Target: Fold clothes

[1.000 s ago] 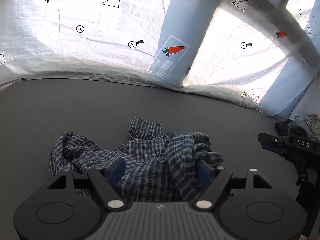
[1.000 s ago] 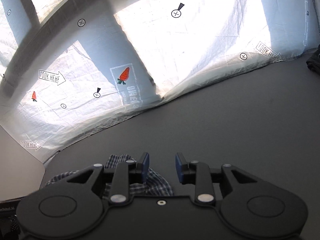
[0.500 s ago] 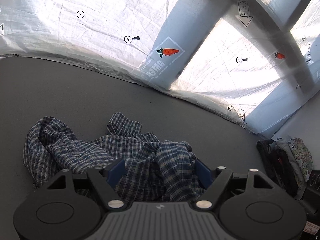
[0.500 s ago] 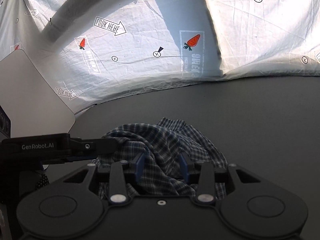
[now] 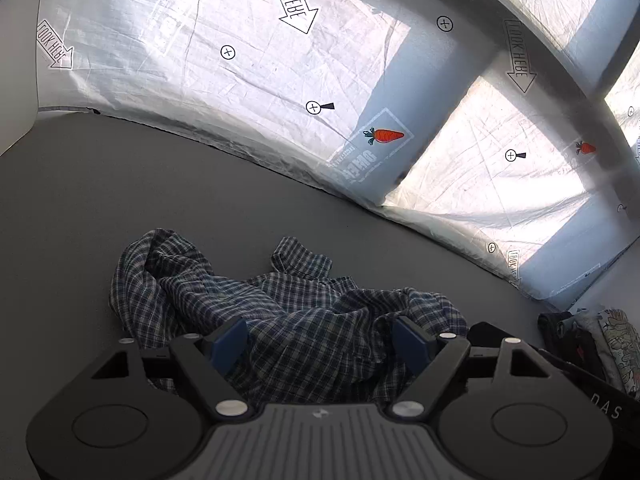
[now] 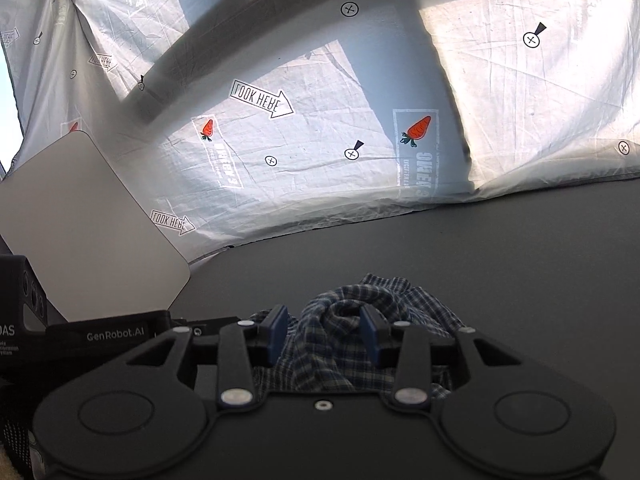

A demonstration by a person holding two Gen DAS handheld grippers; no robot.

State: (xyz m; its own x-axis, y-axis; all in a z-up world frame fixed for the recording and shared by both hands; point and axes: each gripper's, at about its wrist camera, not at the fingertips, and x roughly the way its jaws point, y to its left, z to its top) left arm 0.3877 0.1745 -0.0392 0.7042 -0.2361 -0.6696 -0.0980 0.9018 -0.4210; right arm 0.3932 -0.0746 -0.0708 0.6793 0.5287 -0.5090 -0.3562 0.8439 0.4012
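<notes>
A dark grey table [image 5: 120, 200] is filling the lower half of both wrist views, its matte surface lying in shade. Behind it a white crinkled sheet [image 5: 248, 80] is hanging as a backdrop, printed with orange carrots, crosshair marks and "LOOK HERE" arrows in mirrored lettering; sunlight is glowing through it in bright panels crossed by broad grey shadow bars. In the right wrist view a pale grey board [image 6: 80, 224] with rounded corners is leaning at the table's left edge.

A crumpled blue-and-white checked shirt [image 5: 304, 320] is lying heaped on the table in the near middle, a collar-like flap sticking up at its far side. The left gripper [image 5: 320, 338] is hovering just before the heap with its blue-padded fingers spread wide, cloth showing between them; whether the pads are touching the fabric cannot be told. The right gripper [image 6: 323, 332] is standing partly open, a twisted bunch of the shirt [image 6: 360, 320] rising between its fingers, contact again unclear.

At the right edge of the left wrist view a stack of other garments [image 5: 592, 340] is being cut off by the frame, and their kinds are hard to make out. The near part of the shirt is hidden behind both gripper bodies.
</notes>
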